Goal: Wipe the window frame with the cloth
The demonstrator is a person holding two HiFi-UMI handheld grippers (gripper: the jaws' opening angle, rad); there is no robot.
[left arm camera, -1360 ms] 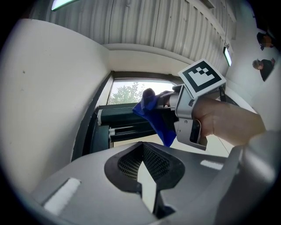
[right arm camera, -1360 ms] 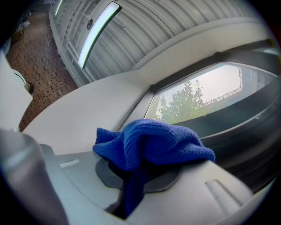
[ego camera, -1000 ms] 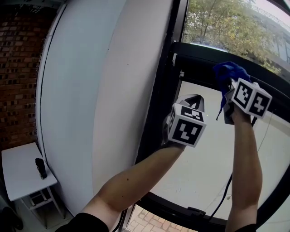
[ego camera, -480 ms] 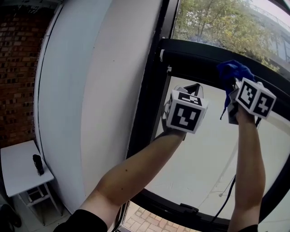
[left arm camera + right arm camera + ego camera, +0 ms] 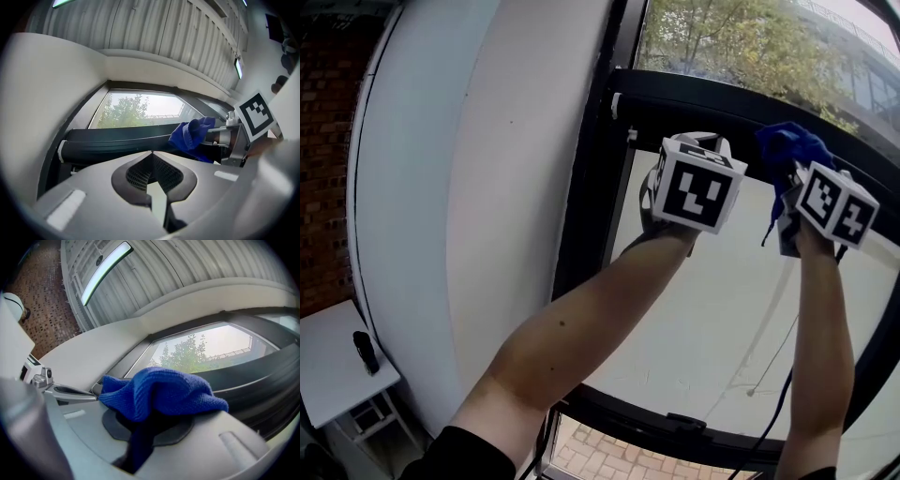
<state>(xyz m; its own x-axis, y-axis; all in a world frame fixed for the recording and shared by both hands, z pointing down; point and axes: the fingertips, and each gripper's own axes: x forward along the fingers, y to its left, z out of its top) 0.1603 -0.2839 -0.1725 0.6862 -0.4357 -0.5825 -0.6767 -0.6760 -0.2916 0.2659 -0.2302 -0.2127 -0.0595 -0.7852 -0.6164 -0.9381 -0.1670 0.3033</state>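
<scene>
We face a smooth white wall, curved, with rough brick to its left and trees outside. Set into it is the window frame, a black, matte, rounded bar running across above a large pale pane.

In the last second the left gripper has climbed from below that upper bar to level with it, and our view has tipped upward with it. The right gripper has hardly shifted and stays up at the bar. We take this to mean the wipe along the top bar is about to start or has only just begun.

The left gripper's grey, hard-shelled jaws are pressed together with nothing between them. The right gripper's jaws are clamped on the cloth, a blue, finely knitted, soft rag bunched into a lump over the tips, with a tail hanging down. It sits at the bar; we cannot tell whether it touches.

Down in the corner stands a small white table.
</scene>
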